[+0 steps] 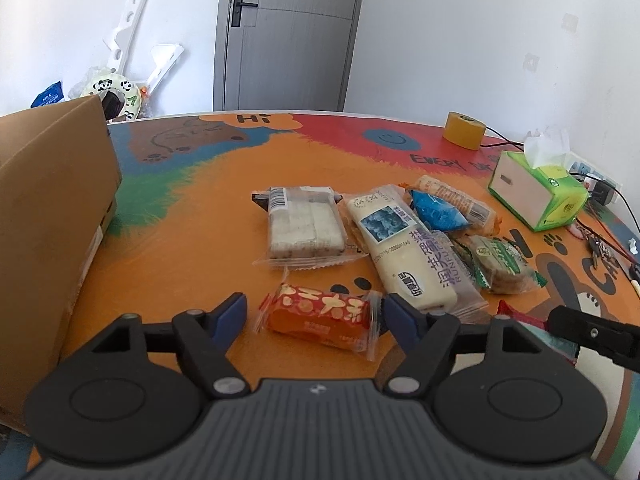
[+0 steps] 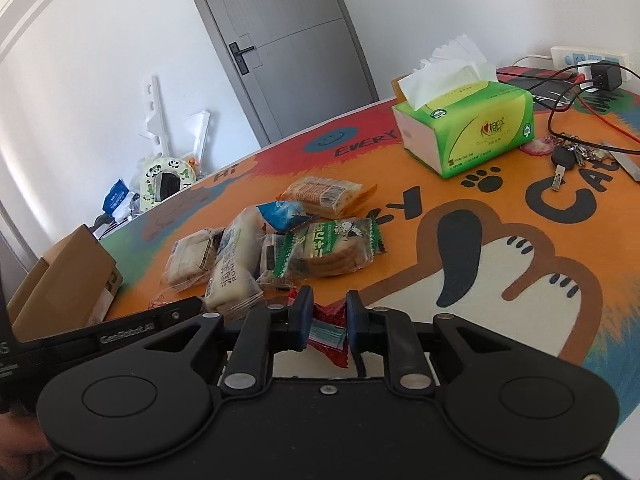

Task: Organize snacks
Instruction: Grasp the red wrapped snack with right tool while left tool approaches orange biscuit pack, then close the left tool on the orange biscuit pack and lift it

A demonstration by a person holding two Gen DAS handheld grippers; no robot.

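Both views are brightly and evenly lit by soft daylight. Glare is seen on the clear snack wrappers (image 1: pixel 306 224). Faint shadows are cast on the desk (image 1: pixel 192 216). Straight lines are bowed by fisheye distortion, with dark corners at 1 o'clock.

We see a green tissue box (image 2: pixel 464 128) at two o'clock, yellow tape roll (image 1: pixel 464 129) beyond, keys (image 2: pixel 568 156) right, grey door (image 1: pixel 288 32) at twelve

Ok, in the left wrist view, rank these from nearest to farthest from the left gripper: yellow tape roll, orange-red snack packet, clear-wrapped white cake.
From the left gripper:
1. Orange-red snack packet, between its open fingers.
2. Clear-wrapped white cake, mid-table, just beyond.
3. Yellow tape roll, far right edge.
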